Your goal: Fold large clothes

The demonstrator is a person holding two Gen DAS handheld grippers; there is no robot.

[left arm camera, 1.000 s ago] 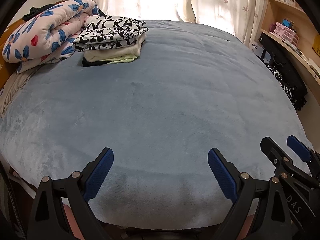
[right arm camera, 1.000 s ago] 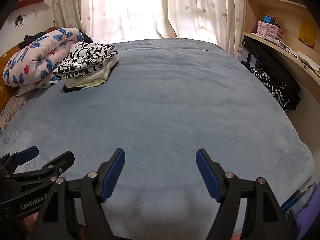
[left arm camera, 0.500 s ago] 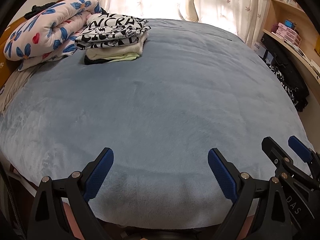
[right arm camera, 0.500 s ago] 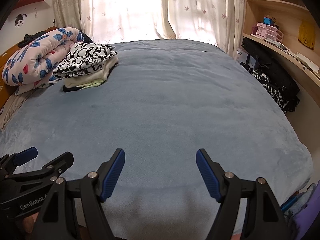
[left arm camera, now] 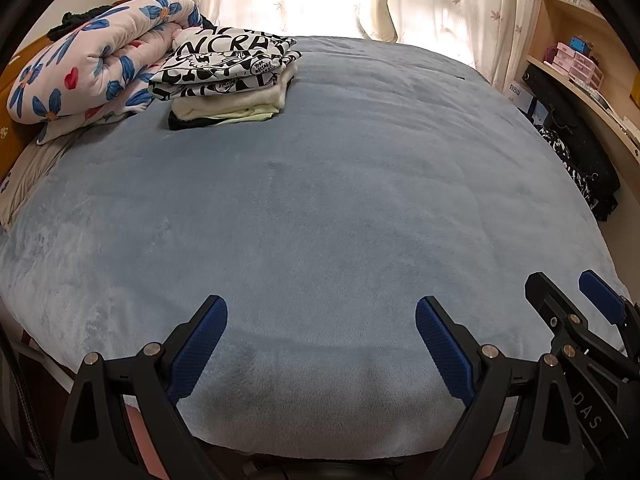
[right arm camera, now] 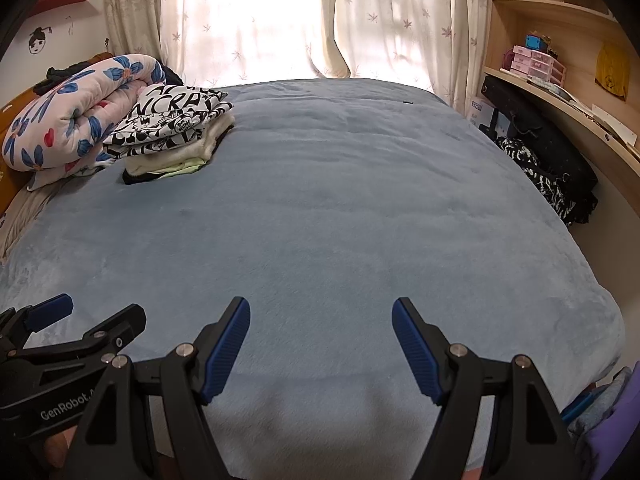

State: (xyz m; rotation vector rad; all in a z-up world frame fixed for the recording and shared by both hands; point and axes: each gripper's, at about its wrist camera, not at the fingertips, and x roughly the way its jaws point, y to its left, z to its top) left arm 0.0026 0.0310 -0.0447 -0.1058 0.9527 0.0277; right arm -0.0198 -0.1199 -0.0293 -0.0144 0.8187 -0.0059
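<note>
Stack of folded clothes (left arm camera: pixel 228 80) — black-and-white print on top — far from both grippers' wide, empty fingers (left arm camera: pixel 200 340).

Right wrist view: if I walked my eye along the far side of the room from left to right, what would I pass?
Rolled floral quilt → stack of folded clothes → sunlit curtains → wooden shelves with pink drawer boxes.

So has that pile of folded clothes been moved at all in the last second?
No. The pile of folded clothes still leans against the flowered quilt at the bed's far left corner; only the camera view drifted slightly.
</note>
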